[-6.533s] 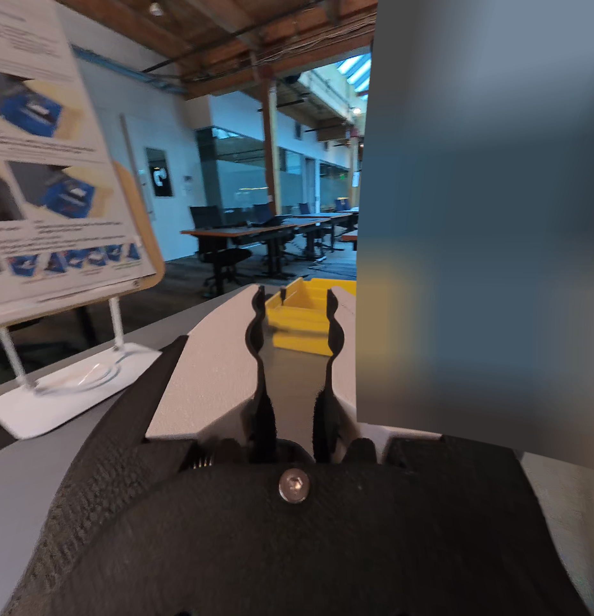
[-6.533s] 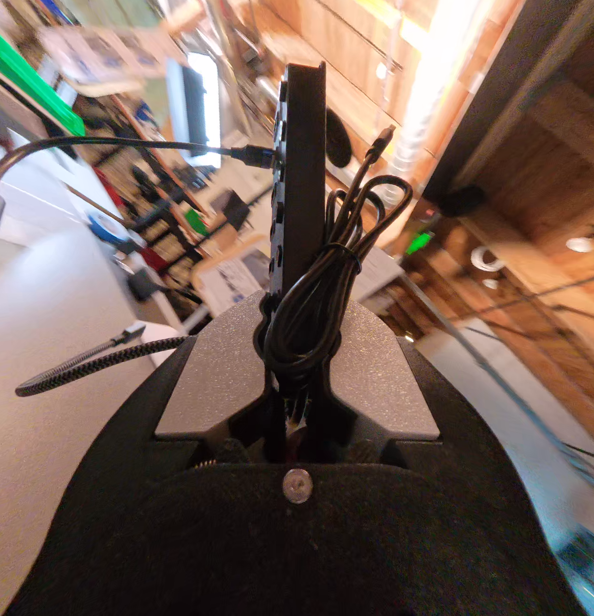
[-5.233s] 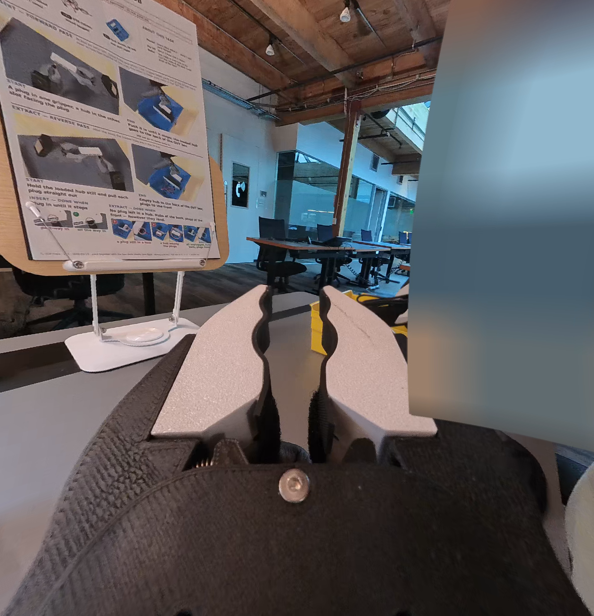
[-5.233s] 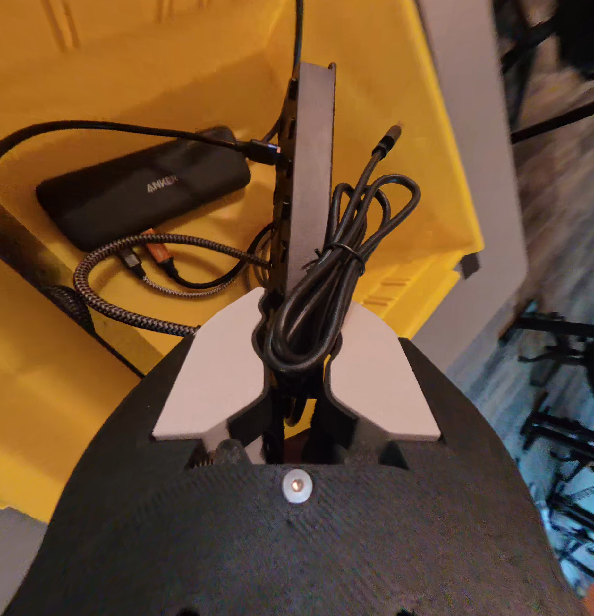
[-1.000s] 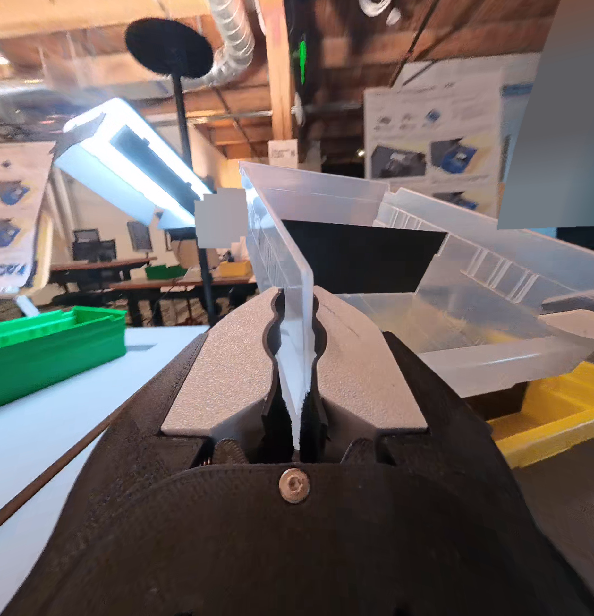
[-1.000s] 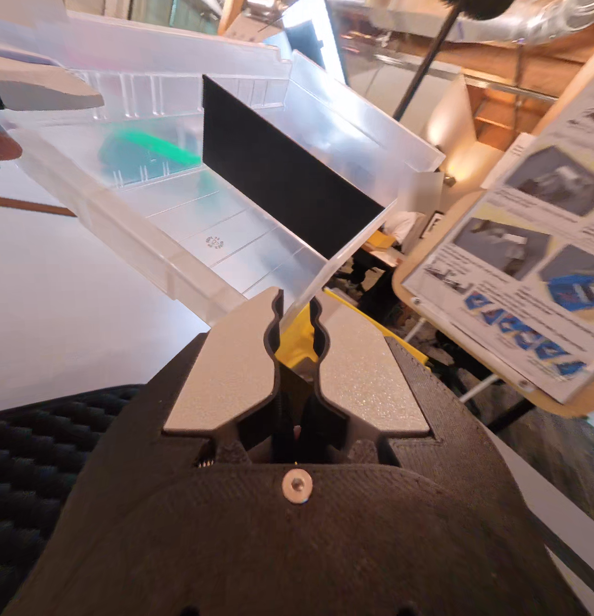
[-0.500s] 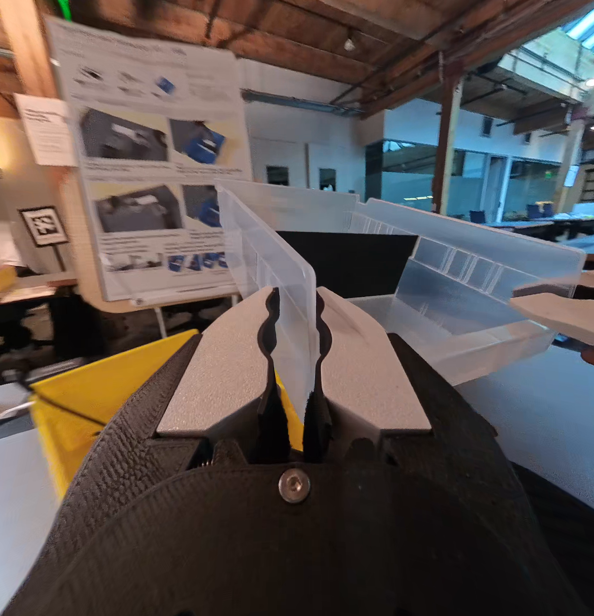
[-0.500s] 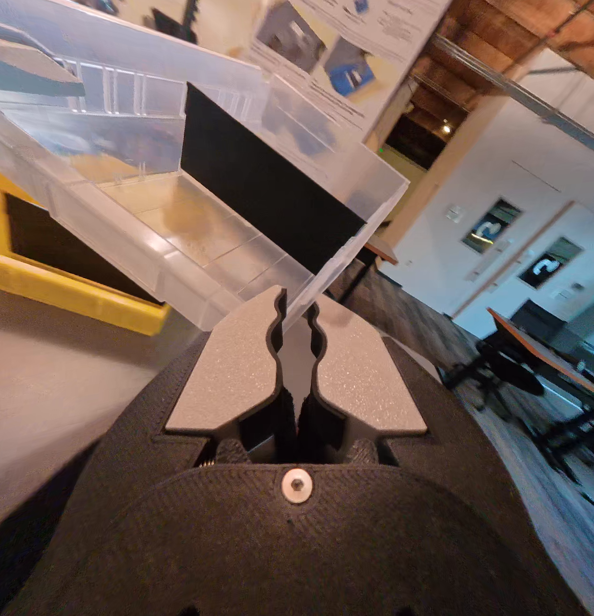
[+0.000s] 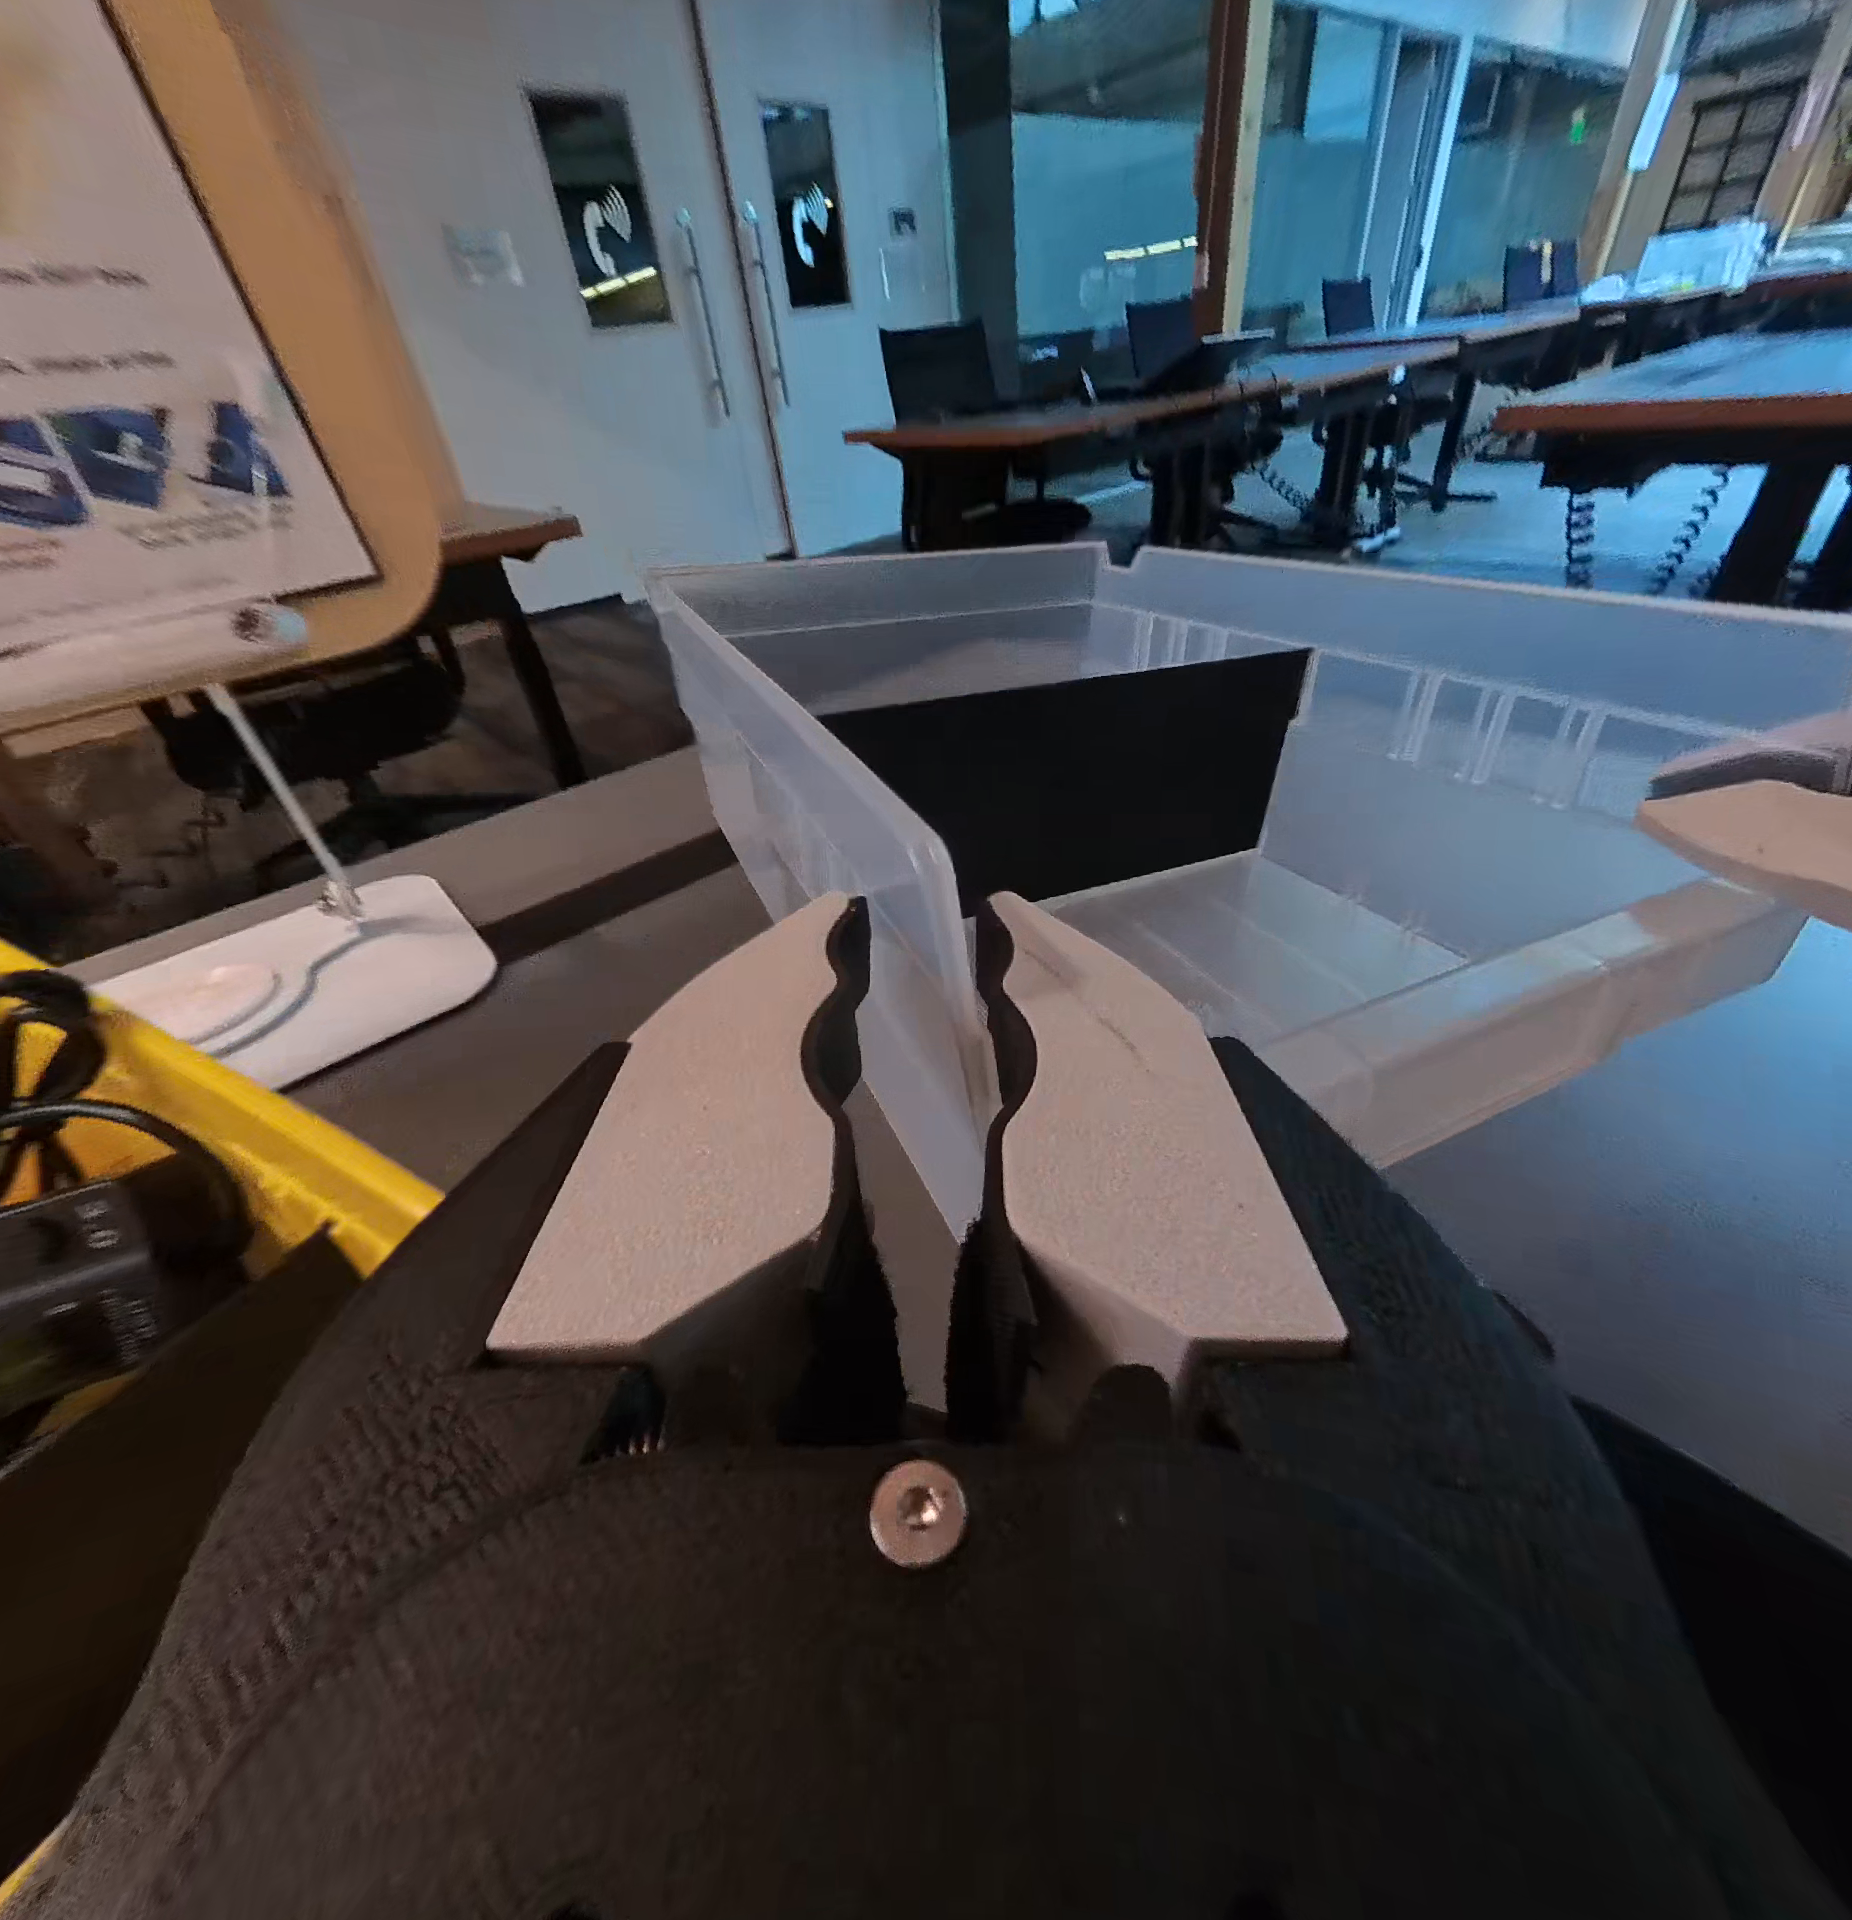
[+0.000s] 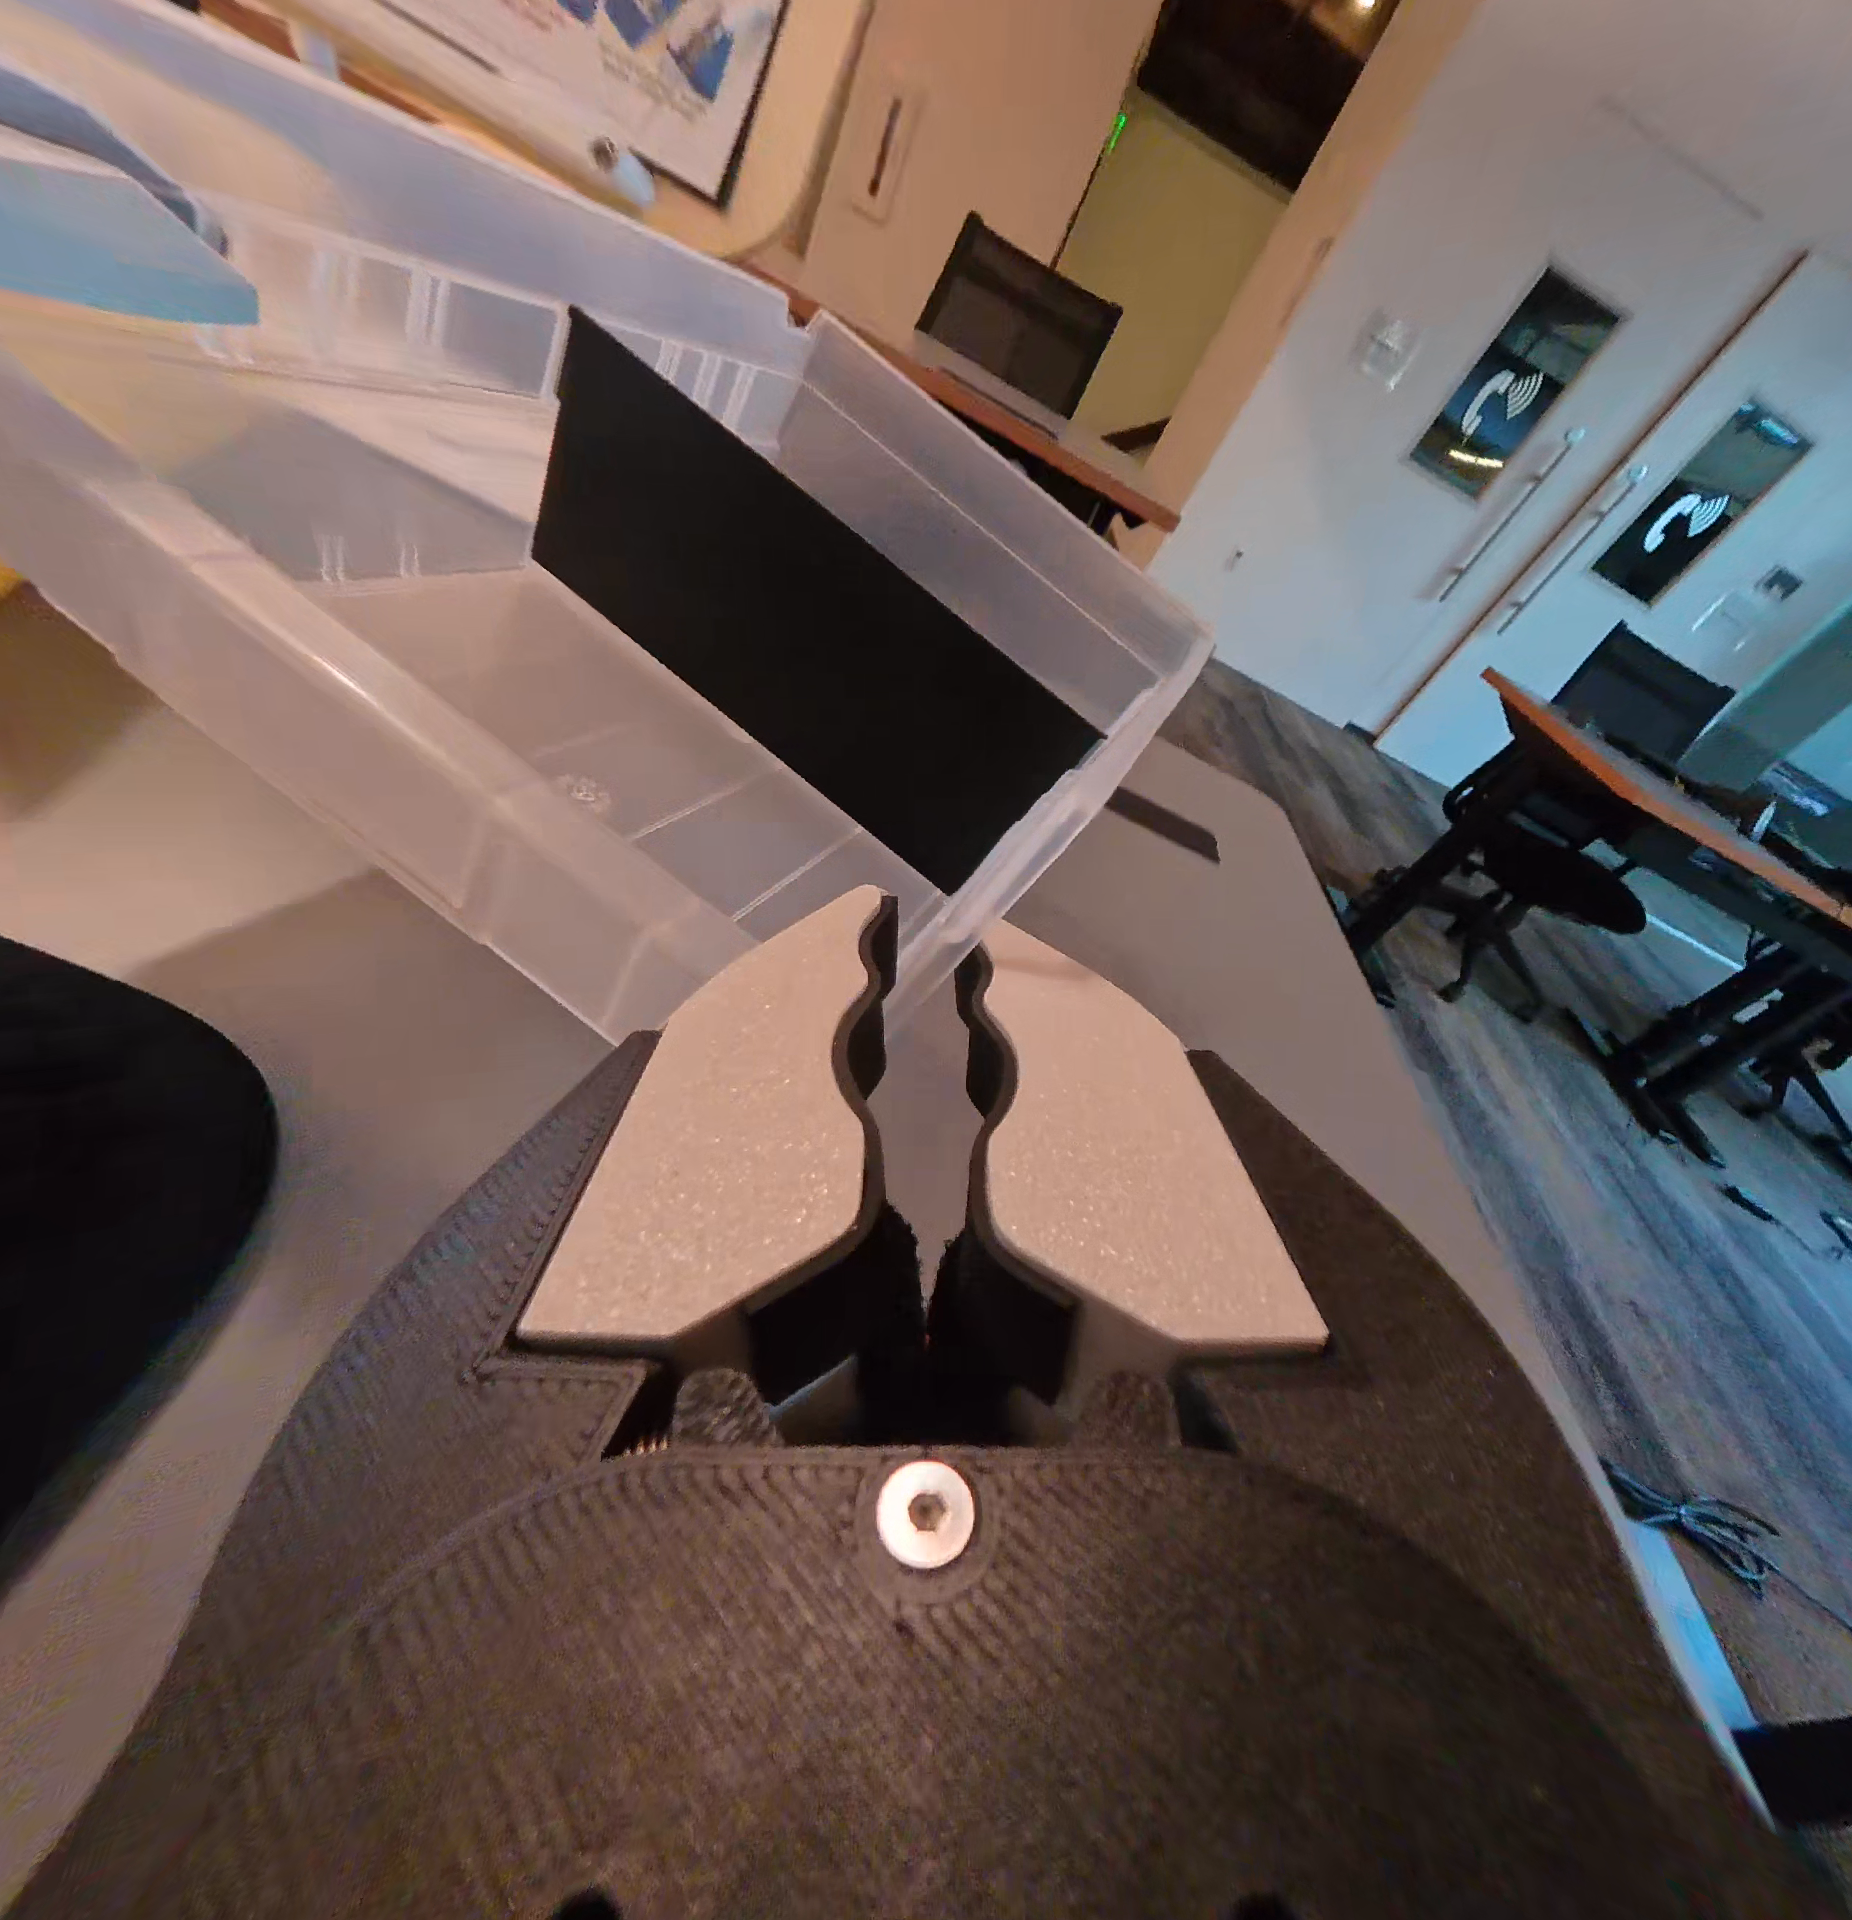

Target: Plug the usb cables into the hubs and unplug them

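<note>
An empty clear plastic bin (image 9: 797, 748) with a black divider (image 9: 1057, 769) is held between my two grippers, low over the grey table. My left gripper (image 9: 917, 914) is shut on the bin's left end wall. My right gripper (image 10: 922, 914) is shut on the rim of the bin's opposite end wall (image 10: 1057, 831). Each gripper's finger shows in the other's view, at the far right in the left wrist view (image 9: 1774, 831) and at the top left in the right wrist view (image 10: 101, 260). A black hub (image 9: 60, 1278) with black cables (image 9: 28, 1039) lies in a yellow bin (image 9: 278, 1132) at the left.
An instruction board on a white stand (image 9: 309, 977) is behind the yellow bin. The table edge (image 10: 1421, 1039) runs close on the right, with floor, desks and chairs beyond. A dark mat (image 10: 91, 1195) lies at the near left.
The right gripper lowered a hub with cables into the yellow bin and let go. Both grippers then took the clear bin, swung it past the yellow bin and brought it lower.
</note>
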{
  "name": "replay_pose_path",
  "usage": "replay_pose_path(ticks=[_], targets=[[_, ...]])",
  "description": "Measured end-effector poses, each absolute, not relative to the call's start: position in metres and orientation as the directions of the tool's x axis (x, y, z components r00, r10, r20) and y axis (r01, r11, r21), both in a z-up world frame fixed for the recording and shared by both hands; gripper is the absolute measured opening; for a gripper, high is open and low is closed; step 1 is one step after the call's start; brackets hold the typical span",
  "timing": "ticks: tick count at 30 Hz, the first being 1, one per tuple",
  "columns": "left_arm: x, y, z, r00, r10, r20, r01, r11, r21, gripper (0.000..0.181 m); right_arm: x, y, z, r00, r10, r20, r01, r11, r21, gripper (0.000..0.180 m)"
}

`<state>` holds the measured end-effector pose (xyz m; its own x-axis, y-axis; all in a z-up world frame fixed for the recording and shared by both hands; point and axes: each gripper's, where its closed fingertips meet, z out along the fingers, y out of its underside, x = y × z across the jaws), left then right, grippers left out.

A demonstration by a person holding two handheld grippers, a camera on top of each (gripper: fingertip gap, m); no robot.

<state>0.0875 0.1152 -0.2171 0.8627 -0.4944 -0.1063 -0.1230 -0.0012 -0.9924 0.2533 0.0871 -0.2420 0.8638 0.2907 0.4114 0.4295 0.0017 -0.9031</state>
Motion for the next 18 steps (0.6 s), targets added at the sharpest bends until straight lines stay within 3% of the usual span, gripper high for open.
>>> replay_pose_path(ticks=[12,16,18], targets=[[0.116,0.123,-0.268,0.804,-0.586,-0.100,-0.174,-0.070,-0.982,0.026,0.282,0.091,-0.275,0.853,0.279,0.441,0.477,-0.076,-0.876,0.011],[0.123,0.113,-0.272,0.735,-0.678,-0.023,-0.155,-0.135,-0.979,0.043,0.293,0.093,-0.288,0.858,0.281,0.430,0.480,-0.139,-0.866,0.015],[0.115,0.104,-0.251,0.730,-0.684,0.009,-0.097,-0.116,-0.989,0.060,0.298,0.090,-0.279,0.869,0.242,0.431,0.467,-0.115,-0.877,0.033]])
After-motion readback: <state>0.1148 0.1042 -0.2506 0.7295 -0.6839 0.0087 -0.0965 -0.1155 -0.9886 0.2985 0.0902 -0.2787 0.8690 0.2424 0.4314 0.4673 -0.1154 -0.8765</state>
